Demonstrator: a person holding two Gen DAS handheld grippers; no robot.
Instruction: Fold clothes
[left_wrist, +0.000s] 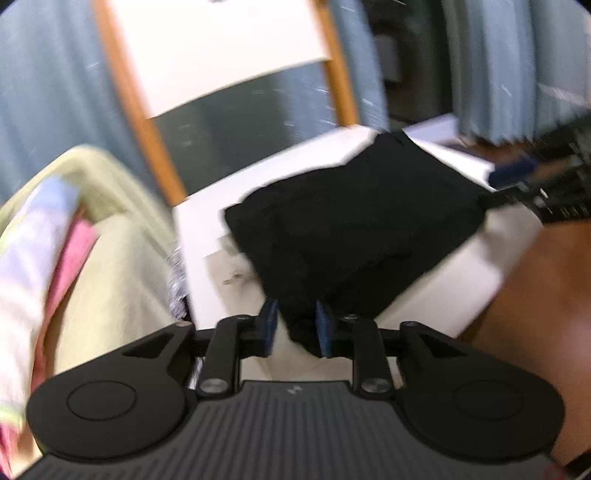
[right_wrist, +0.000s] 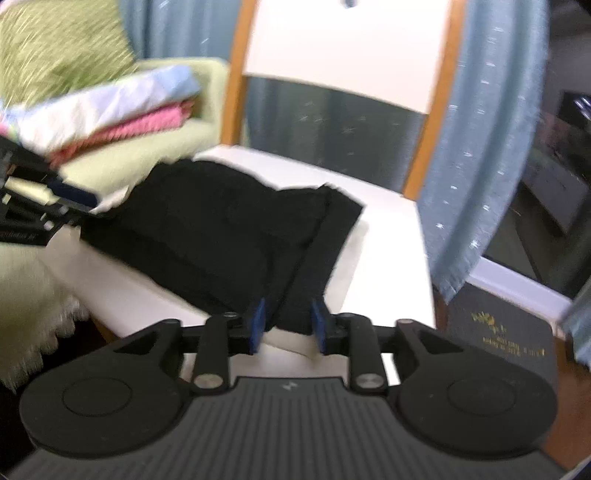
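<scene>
A folded black garment (left_wrist: 351, 229) (right_wrist: 221, 229) lies across the white seat of a chair (left_wrist: 199, 240) (right_wrist: 388, 236). One near corner of it runs between the blue pads of my left gripper (left_wrist: 296, 325), which is shut on the cloth. Another near corner sits between the pads of my right gripper (right_wrist: 288, 325), also shut on the cloth. In the left wrist view my right gripper (left_wrist: 517, 184) shows at the garment's far right corner. In the right wrist view my left gripper (right_wrist: 62, 201) shows at the garment's left edge. Both views are blurred.
A stack of folded clothes (left_wrist: 37, 240) (right_wrist: 110, 110), pale blue, white and pink, rests on a light green armchair left of the chair. The chair's wooden-framed back (right_wrist: 343, 51) rises behind the seat. Blue curtains (right_wrist: 480, 147) hang behind. A dark box (right_wrist: 498, 332) stands at the right.
</scene>
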